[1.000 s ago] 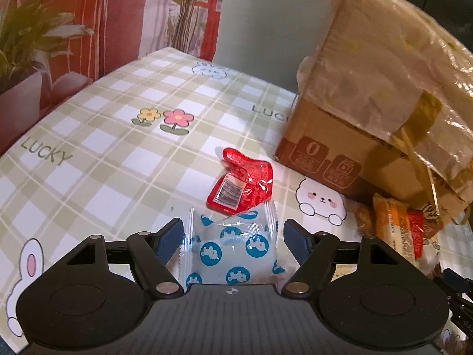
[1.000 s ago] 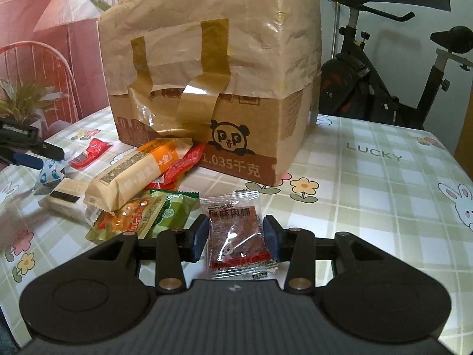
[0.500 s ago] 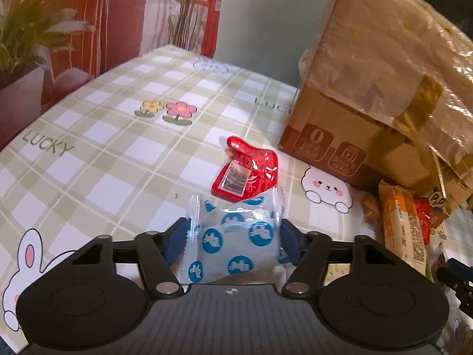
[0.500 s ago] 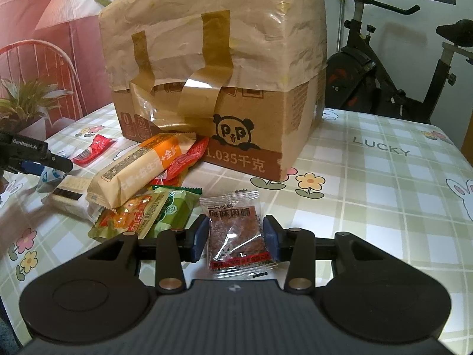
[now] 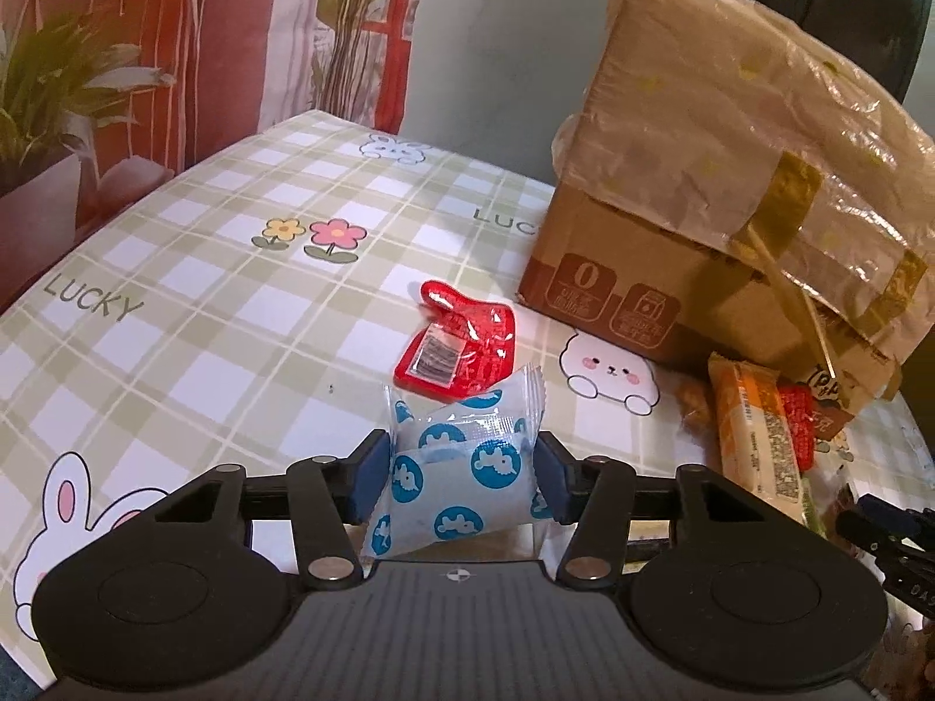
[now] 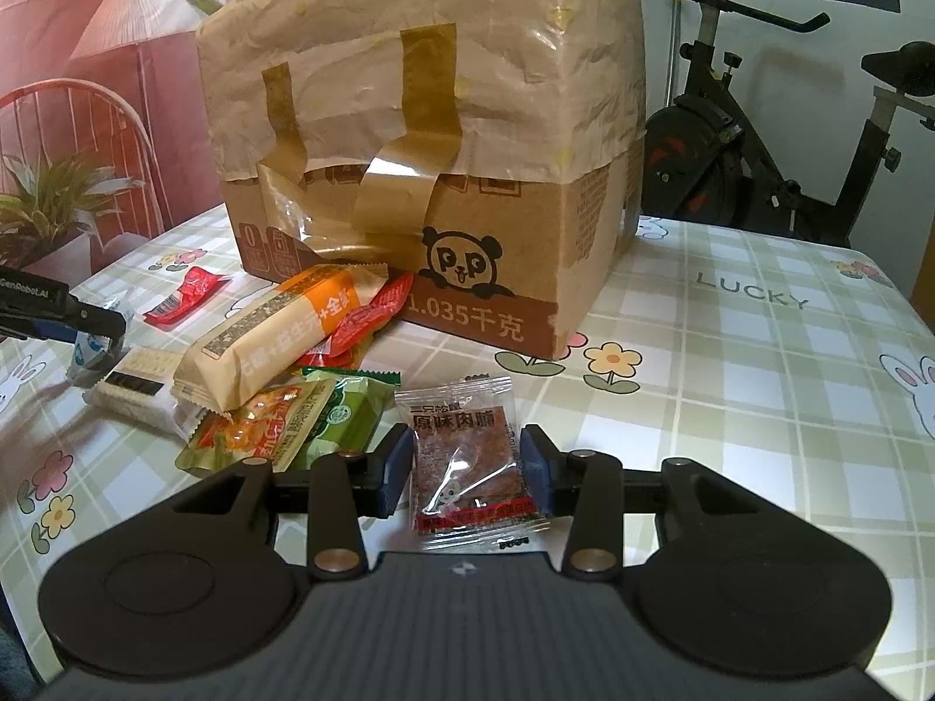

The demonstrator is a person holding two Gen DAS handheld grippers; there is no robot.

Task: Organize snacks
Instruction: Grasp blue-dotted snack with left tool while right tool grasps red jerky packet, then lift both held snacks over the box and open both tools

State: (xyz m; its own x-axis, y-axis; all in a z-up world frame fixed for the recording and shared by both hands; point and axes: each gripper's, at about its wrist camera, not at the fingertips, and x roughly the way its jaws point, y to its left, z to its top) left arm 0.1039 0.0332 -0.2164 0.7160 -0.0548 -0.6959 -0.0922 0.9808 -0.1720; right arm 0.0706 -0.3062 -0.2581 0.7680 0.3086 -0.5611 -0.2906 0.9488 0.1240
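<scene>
My left gripper (image 5: pixel 461 476) is shut on a blue-and-white snack packet (image 5: pixel 461 467) and holds it a little above the checked tablecloth. A red packet (image 5: pixel 459 353) lies just beyond it. My right gripper (image 6: pixel 464 470) is shut on a clear packet of dried meat (image 6: pixel 467 467). To its left lies a heap of snacks: an orange bar (image 6: pixel 274 339), a red packet (image 6: pixel 368 315), a green-and-yellow packet (image 6: pixel 292 426) and a white bar (image 6: pixel 137 391). The left gripper also shows in the right wrist view (image 6: pixel 87 321).
A large taped cardboard box (image 6: pixel 432 146) stands in the middle of the table; it also shows in the left wrist view (image 5: pixel 730 204). An exercise bike (image 6: pixel 789 134) stands behind the table. A potted plant (image 5: pixel 41 93) is off the left edge.
My left gripper closed on the blue-and-white packet and lifted it off the table. My right gripper keeps its hold on the meat packet and has risen slightly.
</scene>
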